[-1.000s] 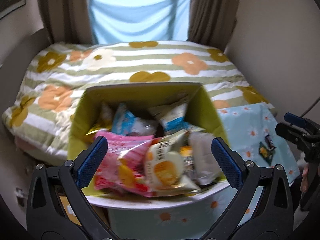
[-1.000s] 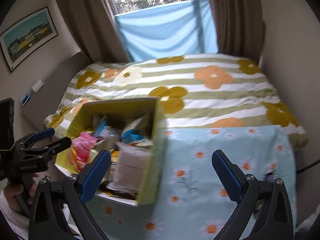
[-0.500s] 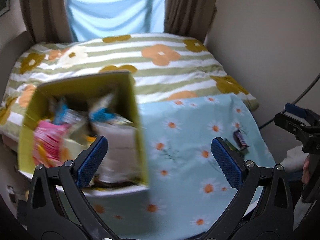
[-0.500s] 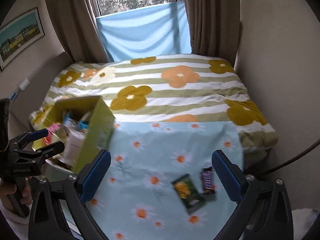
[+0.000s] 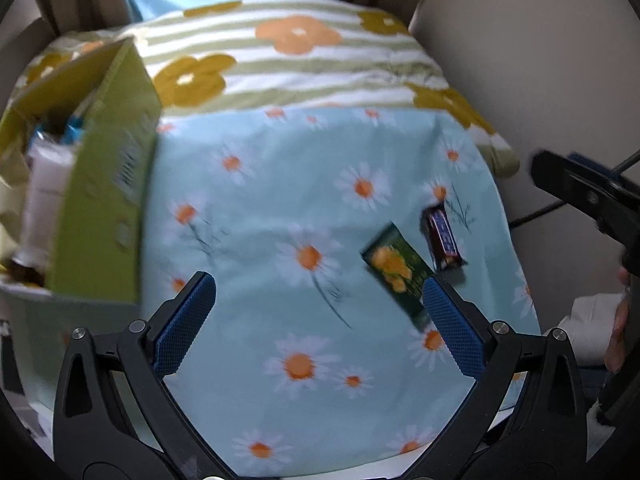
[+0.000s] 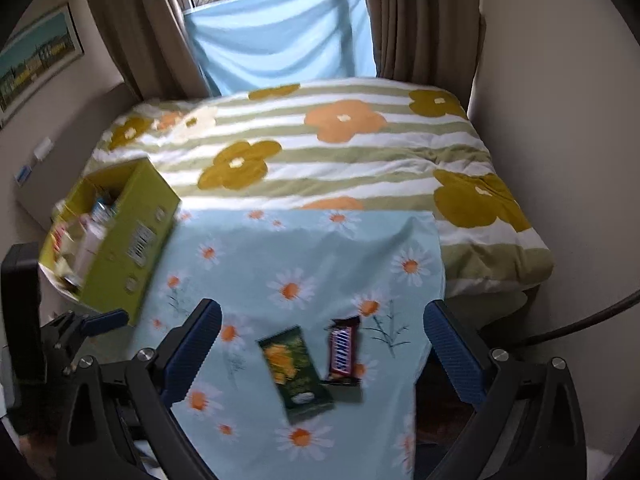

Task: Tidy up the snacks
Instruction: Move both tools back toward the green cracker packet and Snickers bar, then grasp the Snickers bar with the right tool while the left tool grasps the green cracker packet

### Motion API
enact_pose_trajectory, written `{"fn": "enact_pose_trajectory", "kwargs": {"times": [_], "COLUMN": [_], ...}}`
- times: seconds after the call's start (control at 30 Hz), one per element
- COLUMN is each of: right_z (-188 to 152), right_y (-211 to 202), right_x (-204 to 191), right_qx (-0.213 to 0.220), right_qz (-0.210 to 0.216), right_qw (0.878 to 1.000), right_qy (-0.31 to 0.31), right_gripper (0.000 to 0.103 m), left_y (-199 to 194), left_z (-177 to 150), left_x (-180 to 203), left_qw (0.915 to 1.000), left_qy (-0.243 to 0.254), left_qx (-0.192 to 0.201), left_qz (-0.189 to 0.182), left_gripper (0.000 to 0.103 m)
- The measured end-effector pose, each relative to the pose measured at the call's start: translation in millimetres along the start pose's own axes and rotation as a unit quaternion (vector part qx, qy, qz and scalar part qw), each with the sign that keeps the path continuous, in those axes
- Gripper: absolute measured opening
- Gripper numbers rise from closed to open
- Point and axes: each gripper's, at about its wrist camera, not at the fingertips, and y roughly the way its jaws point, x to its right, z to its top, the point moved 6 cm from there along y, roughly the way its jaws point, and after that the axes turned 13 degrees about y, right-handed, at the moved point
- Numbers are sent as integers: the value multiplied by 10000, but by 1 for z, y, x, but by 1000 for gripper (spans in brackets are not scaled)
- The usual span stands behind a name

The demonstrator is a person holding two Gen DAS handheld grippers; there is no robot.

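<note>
Blue-padded left claw (image 5: 318, 312) hangs spread wide and empty over the daisy-print light-blue cloth (image 5: 280, 184); a dark green flat snack packet (image 5: 396, 268) and brown chocolate bar (image 5: 442, 238) lie just beside each other, the yellow-green cardboard snack box (image 5: 104, 200) well apart at left.

Right wrist view: the right claw (image 6: 322, 344) gapes empty above both snacks, with the box far left.
</note>
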Motion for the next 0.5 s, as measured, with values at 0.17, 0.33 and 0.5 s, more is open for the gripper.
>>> {"fn": "enact_pose_trajectory", "kwargs": {"times": [0.17, 0.33, 0.5], "right_z": [-16, -33, -51], "right_y": [42, 76, 103], "right_x": [20, 28, 29], "right_qx": [-419, -784, -1058], "right_qz": [-98, -157, -231], "right_qw": [9991, 9967, 9940], "right_qy": [-53, -148, -180], "right_gripper": [100, 75, 64], "left_y": [27, 45, 58], "left_z": [-14, -21, -24], "left_x": [22, 31, 30], "left_qw": [9997, 9989, 9985], "left_qy": [-22, 51, -43], "left_qx": [-260, -469, -544], "left_qz": [-12, 58, -20], "left_gripper": [102, 102, 102]}}
